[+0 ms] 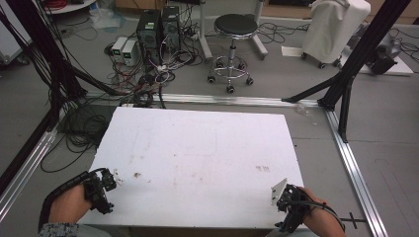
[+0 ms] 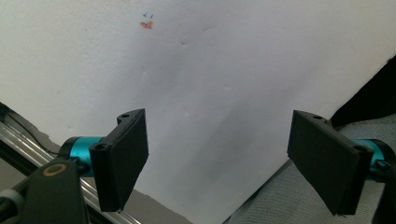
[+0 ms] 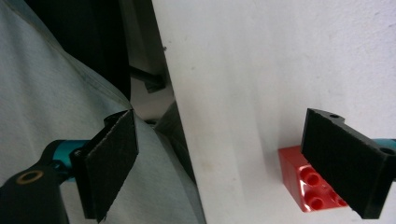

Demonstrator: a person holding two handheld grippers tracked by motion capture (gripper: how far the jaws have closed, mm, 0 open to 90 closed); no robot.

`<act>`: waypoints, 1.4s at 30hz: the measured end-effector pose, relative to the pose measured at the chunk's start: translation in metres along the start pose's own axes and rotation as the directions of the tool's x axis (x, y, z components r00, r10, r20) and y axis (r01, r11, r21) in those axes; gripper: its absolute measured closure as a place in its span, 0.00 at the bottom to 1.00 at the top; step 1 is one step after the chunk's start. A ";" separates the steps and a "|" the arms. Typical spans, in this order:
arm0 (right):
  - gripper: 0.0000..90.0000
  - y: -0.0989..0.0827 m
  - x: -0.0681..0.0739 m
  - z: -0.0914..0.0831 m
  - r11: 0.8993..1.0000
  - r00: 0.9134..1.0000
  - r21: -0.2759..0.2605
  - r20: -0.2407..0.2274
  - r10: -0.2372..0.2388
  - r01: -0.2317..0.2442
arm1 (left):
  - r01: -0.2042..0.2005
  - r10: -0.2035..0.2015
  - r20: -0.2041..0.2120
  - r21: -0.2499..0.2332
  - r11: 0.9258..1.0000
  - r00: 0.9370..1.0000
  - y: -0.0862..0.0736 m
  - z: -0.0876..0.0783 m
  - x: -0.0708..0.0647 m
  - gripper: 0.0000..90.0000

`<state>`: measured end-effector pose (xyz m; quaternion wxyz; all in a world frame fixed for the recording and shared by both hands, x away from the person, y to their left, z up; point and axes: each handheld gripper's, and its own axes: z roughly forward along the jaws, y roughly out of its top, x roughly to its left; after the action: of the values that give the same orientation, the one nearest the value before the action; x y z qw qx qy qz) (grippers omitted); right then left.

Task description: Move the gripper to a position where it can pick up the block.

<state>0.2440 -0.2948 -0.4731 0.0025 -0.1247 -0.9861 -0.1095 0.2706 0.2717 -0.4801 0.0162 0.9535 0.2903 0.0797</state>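
A white table (image 1: 197, 148) lies in front of me. My left gripper (image 1: 109, 185) sits at its near left corner, held in a hand. In the left gripper view that gripper (image 2: 229, 158) stands open over bare white tabletop (image 2: 224, 70), nothing between its jaws. My right gripper (image 1: 284, 197) is at the near right corner, with its pale plate on top. In the right gripper view it (image 3: 229, 163) is open and straddles the table's edge. A red studded brick (image 3: 301, 179) lies on the table, partly hidden behind the right-hand jaw and not between the jaws.
Small brownish stains (image 1: 137, 175) mark the tabletop. Beyond the table are a black stool (image 1: 235, 24), computer towers (image 1: 158, 27) with tangled cables, a white-covered chair (image 1: 333, 29) and black frame posts (image 1: 356, 59). Aluminium rails (image 1: 353, 163) run along the floor.
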 end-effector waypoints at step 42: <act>0.12 -0.016 -0.057 0.024 0.978 0.985 0.138 0.060 -0.164 0.154 | -0.001 0.001 0.000 0.008 1.000 1.000 0.001 0.004 -0.001 0.23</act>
<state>0.2954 -0.3190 -0.5016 -0.0331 -0.0489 -0.9975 -0.0390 0.2709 0.2704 -0.4843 0.0122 0.9536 0.2903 0.0787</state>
